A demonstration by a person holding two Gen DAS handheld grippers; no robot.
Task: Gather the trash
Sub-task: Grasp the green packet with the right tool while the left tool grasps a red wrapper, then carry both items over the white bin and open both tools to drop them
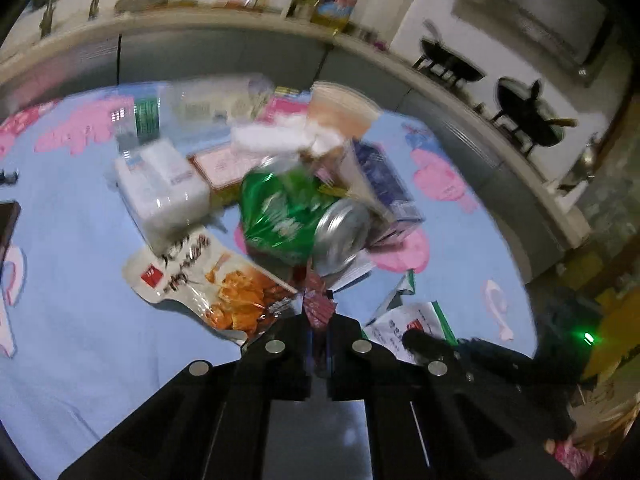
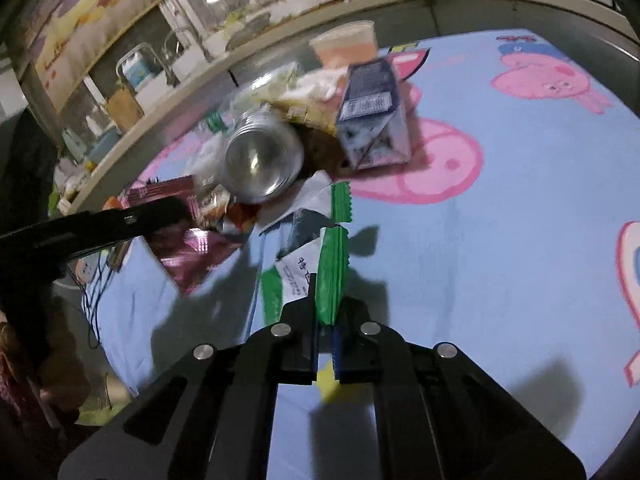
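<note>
Trash lies heaped on a light blue cloth [image 2: 500,240] printed with pink cartoon pigs; what the cloth covers cannot be told. In the pile are a crushed green can [image 1: 288,216] with its silver end toward the cameras, a dark blue and white carton [image 2: 374,116] standing just beside it, a white tissue pack [image 1: 164,188], an orange snack bag [image 1: 216,280], a pale plastic cup [image 2: 346,42] at the far side and crumpled white paper [image 1: 276,136].

The left tool [image 1: 319,322] is clenched on a small dark red foil wrapper [image 1: 318,304], which sticks up from between its fingertips just in front of the can. The right tool [image 2: 325,322] is clenched on the edge of a green and white wrapper [image 2: 330,276], the near piece of the pile, whose torn white part lies on the cloth.

Both views are blurred. In the right wrist view the left tool reaches in from the left edge over a shiny pink wrapper [image 2: 192,260].
</note>
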